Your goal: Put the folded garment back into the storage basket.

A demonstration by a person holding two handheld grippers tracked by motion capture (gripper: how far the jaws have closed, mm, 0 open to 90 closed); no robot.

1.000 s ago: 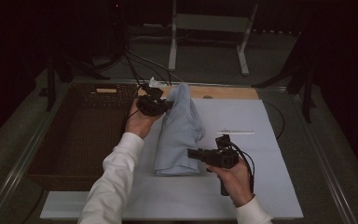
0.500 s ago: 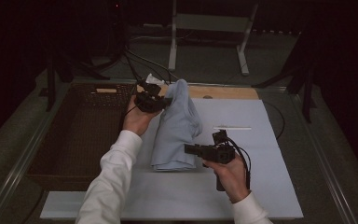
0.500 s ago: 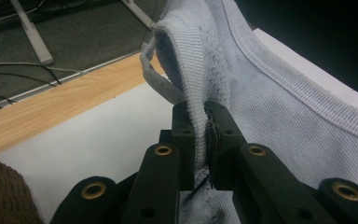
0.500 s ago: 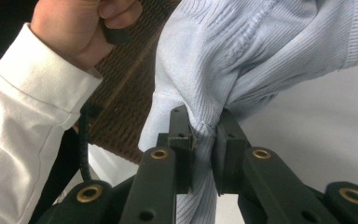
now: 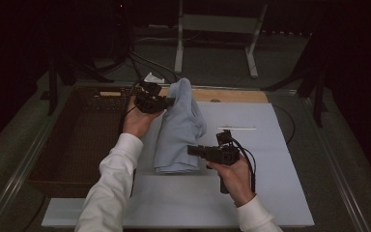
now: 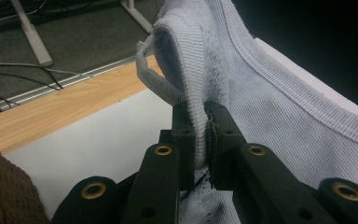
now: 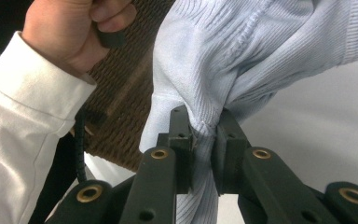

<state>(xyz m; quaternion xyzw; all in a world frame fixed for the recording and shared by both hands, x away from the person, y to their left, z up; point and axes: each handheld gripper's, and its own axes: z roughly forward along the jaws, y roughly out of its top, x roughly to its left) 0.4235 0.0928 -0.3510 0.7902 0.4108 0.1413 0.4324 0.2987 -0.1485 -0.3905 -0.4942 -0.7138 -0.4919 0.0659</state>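
A pale blue knitted garment (image 5: 178, 130) is held between the two grippers over the white board (image 5: 270, 145) that covers the right part of the table. The left gripper (image 5: 166, 102) is clamped tight on a ribbed edge at the garment's upper end; in the left gripper view that hem (image 6: 193, 93) stands pinched between the two black jaws, with a loose strap curling off to the side above the wooden strip (image 6: 60, 105) at the board's far edge. The right gripper (image 5: 193, 150) is shut on a bunched fold lower down along the garment's right side, and in the right gripper view the cloth (image 7: 205, 70) gathers into creases right where the jaws bite it. From the high view the garment hangs from the left gripper as a long folded shape, its top lifted off the board and its lower end lying on the white surface just beside the right gripper. The person's left hand (image 7: 70, 32), in a white sleeve (image 5: 108, 193), sits over the brown woven mat (image 5: 82, 135) to the left of the board.
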